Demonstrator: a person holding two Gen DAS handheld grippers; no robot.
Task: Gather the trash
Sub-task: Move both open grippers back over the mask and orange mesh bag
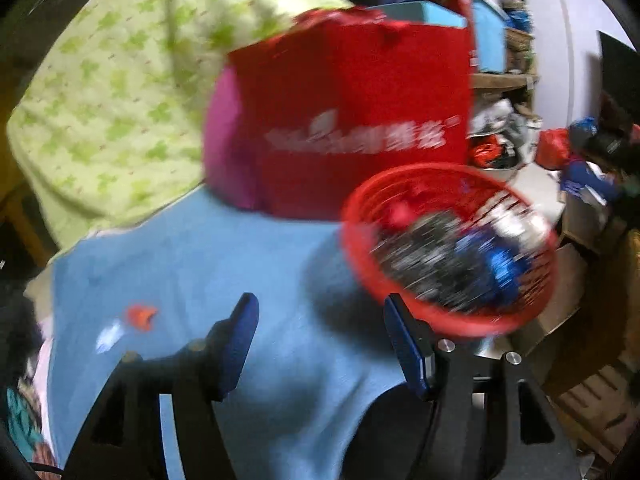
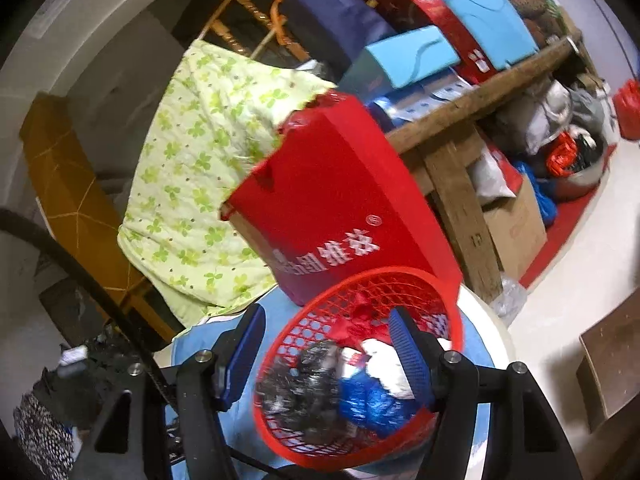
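A red mesh basket (image 1: 448, 248) holds several pieces of trash, silver, blue, white and red; it sits on a blue cloth (image 1: 200, 264) at the right. It also shows in the right wrist view (image 2: 360, 364). A small red scrap (image 1: 141, 316) and a white scrap (image 1: 109, 336) lie on the cloth at the left. My left gripper (image 1: 320, 340) is open and empty above the cloth, left of the basket. My right gripper (image 2: 326, 354) is open, its right finger (image 2: 408, 352) inside the basket and its left one outside the rim.
A red bag with white print (image 1: 352, 120) stands behind the basket, also in the right wrist view (image 2: 336, 208). A green-patterned quilt (image 1: 120, 92) lies at the left. A wooden bench (image 2: 460, 152) with boxes and bags stands at the right. The left view is motion-blurred.
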